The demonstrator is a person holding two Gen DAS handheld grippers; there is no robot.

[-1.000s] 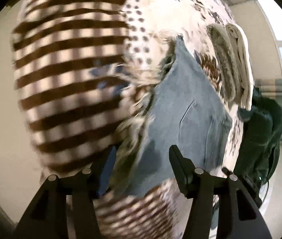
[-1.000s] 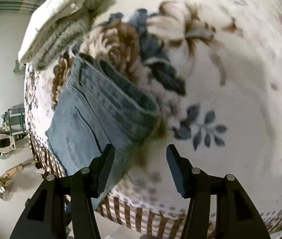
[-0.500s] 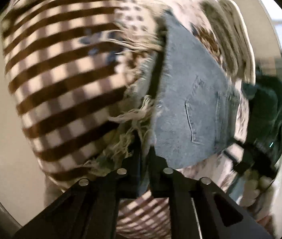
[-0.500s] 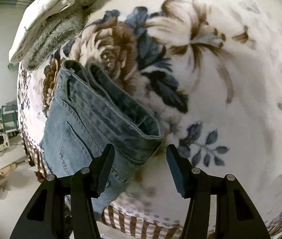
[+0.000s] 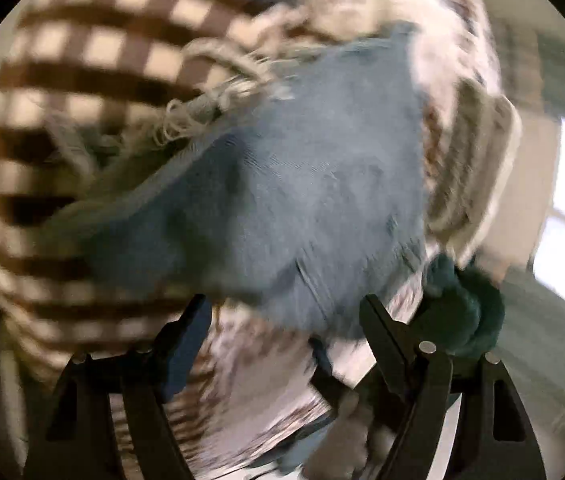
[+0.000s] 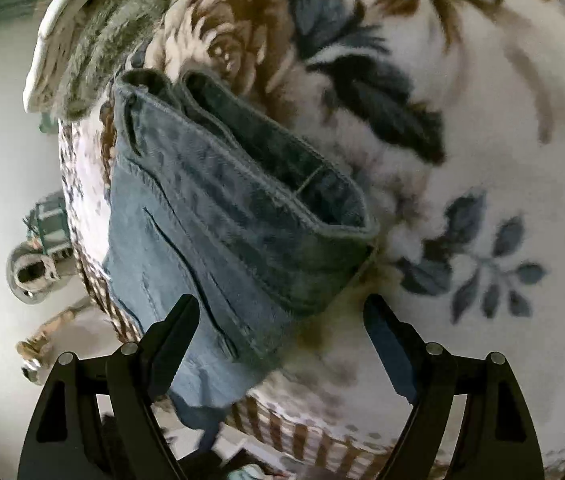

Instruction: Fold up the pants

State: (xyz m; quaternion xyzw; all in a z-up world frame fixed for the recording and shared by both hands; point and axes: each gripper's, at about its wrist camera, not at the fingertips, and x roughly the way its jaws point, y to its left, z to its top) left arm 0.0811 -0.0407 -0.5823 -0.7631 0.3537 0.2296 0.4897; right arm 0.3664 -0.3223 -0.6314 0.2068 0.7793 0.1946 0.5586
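Light blue denim pants (image 6: 210, 216) lie on a floral blanket (image 6: 462, 120), waistband toward the right wrist view, legs running off the edge. My right gripper (image 6: 282, 320) is open just in front of the waistband corner, its jaws standing either side of it without touching. In the blurred left wrist view the frayed leg end of the pants (image 5: 302, 200) is raised and folded over toward the bed. My left gripper (image 5: 282, 320) is open just below the denim, holding nothing.
A brown-and-cream checked cloth with fringe (image 5: 82, 80) hangs over the bed's side. Folded cream and grey knitwear (image 6: 78, 36) lies at the far end of the bed. A dark green item (image 5: 462, 308) sits right of the left gripper. Floor clutter (image 6: 38, 264) shows at left.
The left gripper, shut on the frayed leg end half a second ago, has swung the denim up over the bed and opened. The right gripper has moved closer to the waistband.
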